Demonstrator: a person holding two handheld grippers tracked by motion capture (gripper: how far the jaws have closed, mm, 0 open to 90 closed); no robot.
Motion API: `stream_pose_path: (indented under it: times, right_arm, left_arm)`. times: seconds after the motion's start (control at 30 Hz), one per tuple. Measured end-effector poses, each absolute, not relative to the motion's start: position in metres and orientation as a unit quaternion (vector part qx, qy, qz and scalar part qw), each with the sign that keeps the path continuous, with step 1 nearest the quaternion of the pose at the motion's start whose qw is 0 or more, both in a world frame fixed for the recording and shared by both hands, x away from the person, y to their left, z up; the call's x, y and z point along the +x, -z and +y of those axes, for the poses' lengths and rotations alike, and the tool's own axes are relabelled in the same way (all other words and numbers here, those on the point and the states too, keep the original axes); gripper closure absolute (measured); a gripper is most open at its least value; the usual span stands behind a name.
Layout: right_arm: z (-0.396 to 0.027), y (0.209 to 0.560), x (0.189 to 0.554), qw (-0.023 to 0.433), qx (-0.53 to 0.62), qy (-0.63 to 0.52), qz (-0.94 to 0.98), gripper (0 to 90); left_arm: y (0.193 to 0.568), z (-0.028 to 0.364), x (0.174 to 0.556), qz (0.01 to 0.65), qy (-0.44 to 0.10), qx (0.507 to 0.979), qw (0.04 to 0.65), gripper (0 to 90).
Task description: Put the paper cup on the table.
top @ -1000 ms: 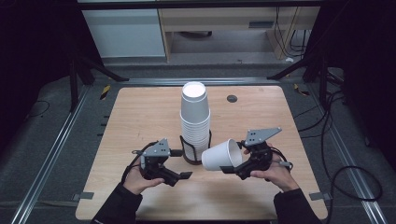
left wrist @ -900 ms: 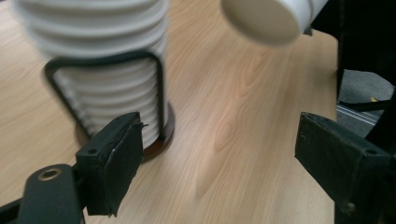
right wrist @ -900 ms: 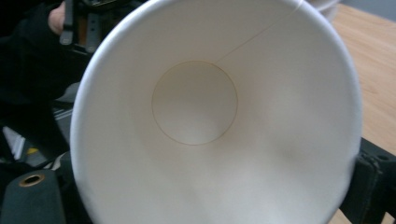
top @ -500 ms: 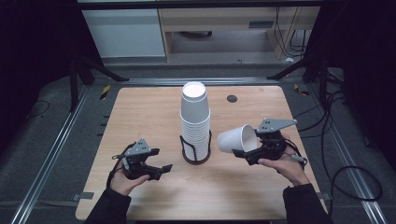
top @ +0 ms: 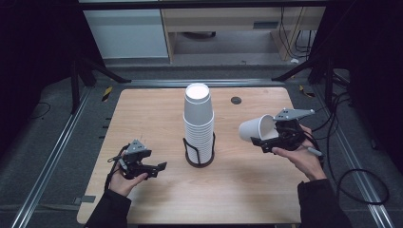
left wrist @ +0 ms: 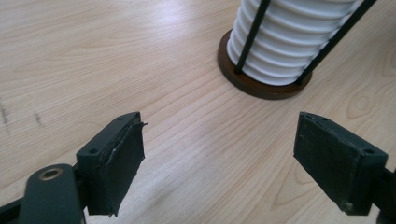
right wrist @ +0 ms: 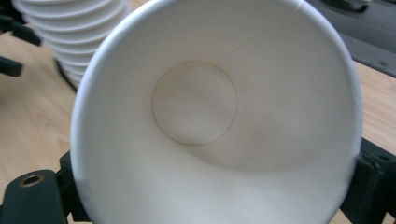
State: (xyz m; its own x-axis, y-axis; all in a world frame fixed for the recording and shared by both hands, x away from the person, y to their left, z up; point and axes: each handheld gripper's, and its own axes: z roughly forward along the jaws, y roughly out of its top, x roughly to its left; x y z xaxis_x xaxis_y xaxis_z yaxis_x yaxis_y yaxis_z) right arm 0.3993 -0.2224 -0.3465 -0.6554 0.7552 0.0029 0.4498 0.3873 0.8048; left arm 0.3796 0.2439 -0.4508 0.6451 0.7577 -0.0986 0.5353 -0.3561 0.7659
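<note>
- Here, a single white paper cup (top: 255, 129) lies on its side in the right gripper (top: 266, 138), held up over the right part of the table (top: 142, 109), its mouth turned toward the stack.
- The right gripper's jaws are part-closed and clamp the cup's wall from both sides; nothing else is between them.
- The right gripper view looks straight into the cup (right wrist: 219, 121): its round bottom, a thin seam line up the inside wall, and the black jaws pressed on at the lower left and right edges.
- Just to the cup's left stands the stack of cups (top: 198, 124), upside down inside a wire holder (top: 199, 159) on a dark round base; the held cup is apart from it.
- The left gripper (top: 159, 167) sits low over the table, left of the holder, jaws wide apart and holding nothing.
- The left gripper view shows bare wood between its pads, with the holder's base (left wrist: 261, 86) and the ribbed rims of the stack (left wrist: 299, 42) ahead.
- A small dark round thing (top: 236, 100) lies on the far side of the table, well apart from everything.
</note>
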Motion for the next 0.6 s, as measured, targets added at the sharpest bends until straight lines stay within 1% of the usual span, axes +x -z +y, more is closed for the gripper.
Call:
stream_pose_path:
  times: [0.43,0.6]
  right_arm:
    - [-0.236,0.338,0.427,0.207,0.424,-0.345,0.811,10.6]
    - [-0.239,0.339,0.434,0.201,0.435,-0.327,0.814,10.6]
  left_arm:
    - [0.457,0.253,0.385,0.426,-0.148,0.806,0.384,15.1]
    - [0.458,0.254,0.385,0.431,-0.149,0.803,0.383,15.1]
